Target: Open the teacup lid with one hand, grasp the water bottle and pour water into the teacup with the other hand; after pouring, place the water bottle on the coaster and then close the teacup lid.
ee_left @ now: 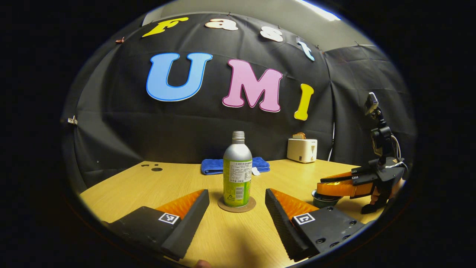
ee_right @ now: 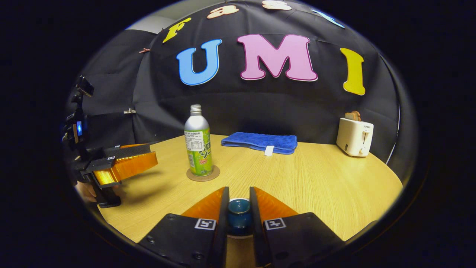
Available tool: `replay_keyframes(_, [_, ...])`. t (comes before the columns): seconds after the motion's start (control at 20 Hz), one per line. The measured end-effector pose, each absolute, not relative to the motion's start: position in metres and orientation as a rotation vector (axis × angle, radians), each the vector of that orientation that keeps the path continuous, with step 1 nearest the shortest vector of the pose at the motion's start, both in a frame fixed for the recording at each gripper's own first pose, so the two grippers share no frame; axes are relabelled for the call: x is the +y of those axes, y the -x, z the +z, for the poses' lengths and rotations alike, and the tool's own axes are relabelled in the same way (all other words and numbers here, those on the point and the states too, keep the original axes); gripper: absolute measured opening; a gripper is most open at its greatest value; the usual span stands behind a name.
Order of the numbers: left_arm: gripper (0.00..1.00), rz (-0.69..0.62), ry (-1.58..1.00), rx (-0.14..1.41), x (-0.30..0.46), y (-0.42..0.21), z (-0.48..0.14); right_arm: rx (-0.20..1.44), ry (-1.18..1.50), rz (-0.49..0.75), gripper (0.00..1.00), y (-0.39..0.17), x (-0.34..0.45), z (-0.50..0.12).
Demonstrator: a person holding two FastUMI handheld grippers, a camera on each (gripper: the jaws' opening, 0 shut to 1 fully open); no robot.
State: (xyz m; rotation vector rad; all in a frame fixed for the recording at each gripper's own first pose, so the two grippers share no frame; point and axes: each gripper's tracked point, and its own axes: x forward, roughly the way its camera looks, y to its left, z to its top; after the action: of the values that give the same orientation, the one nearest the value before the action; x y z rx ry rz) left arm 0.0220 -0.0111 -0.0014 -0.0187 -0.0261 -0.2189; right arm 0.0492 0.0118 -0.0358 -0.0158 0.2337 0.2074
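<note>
My left gripper (ee_left: 237,208) open, facing bottle (ee_left: 237,172) upright on coaster (ee_left: 237,207). My right gripper (ee_right: 239,208) clamped on lid knob (ee_right: 239,212) over teacup (ee_left: 324,199).

The water bottle (ee_left: 237,171) stood upright on the coaster (ee_left: 237,205), near the middle of the table (ee_left: 122,193). Behind it, against the booth wall, lay a folded towel (ee_left: 212,166), and to the right of the towel, at the back of the table, stood a toaster (ee_left: 302,149). The left gripper (ee_left: 237,208) sat before the bottle, its fingers well apart to either side. To the right of the bottle, nearer the table's front, the right gripper (ee_right: 239,208) was over the teacup (ee_left: 324,199), its fingers pressed on the teacup lid (ee_right: 239,208) from both sides.
</note>
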Motion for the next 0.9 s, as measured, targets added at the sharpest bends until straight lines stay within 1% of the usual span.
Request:
replay_keyframes(0.05, [0.96, -0.215, -0.001, -0.028, -0.012, -0.021, -0.001, 0.232, 0.011, 0.205, 0.36, -0.049, 0.010, -0.035])
replay_keyframes(0.15, [0.95, -0.207, 0.004, -0.030, -0.013, -0.020, -0.001, 0.208, 0.010, 0.183, 0.36, -0.046, 0.006, -0.030])
replay_keyframes(0.3, [0.96, -0.152, 0.006, -0.026, -0.004, -0.020, -0.001, 0.112, 0.002, 0.165, 0.55, -0.041, 0.003, -0.014])
replay_keyframes(0.35, [0.96, -0.124, 0.006, -0.026, -0.001, -0.020, -0.002, 0.068, -0.004, 0.153, 0.64, -0.039, 0.000, -0.007])
replay_keyframes(0.4, [0.96, -0.097, 0.007, -0.025, 0.004, -0.020, -0.002, 0.022, -0.009, 0.126, 0.70, -0.037, -0.006, -0.001])
replay_keyframes(0.45, [0.96, -0.059, 0.009, -0.022, 0.009, -0.020, -0.003, -0.011, 0.001, 0.088, 0.72, -0.038, -0.013, 0.005])
replay_keyframes(0.55, [0.96, 0.033, 0.011, -0.018, 0.023, -0.020, -0.004, -0.002, 0.000, 0.054, 0.75, -0.040, -0.018, -0.001])
replay_keyframes(0.6, [0.96, 0.068, 0.012, -0.017, 0.028, -0.017, -0.004, 0.002, -0.003, 0.038, 0.89, -0.041, -0.022, -0.001])
replay_keyframes(0.7, [0.96, 0.090, 0.012, -0.017, 0.034, -0.018, 0.000, -0.002, 0.001, -0.011, 0.96, -0.040, -0.032, 0.001])
replay_keyframes(0.8, [0.96, 0.078, 0.011, -0.018, 0.029, -0.017, 0.000, -0.005, 0.004, -0.087, 0.97, -0.038, -0.049, 0.001])
replay_keyframes(0.9, [0.96, 0.074, 0.012, -0.018, 0.030, -0.018, 0.000, -0.005, 0.003, -0.105, 0.98, -0.035, -0.051, 0.001])
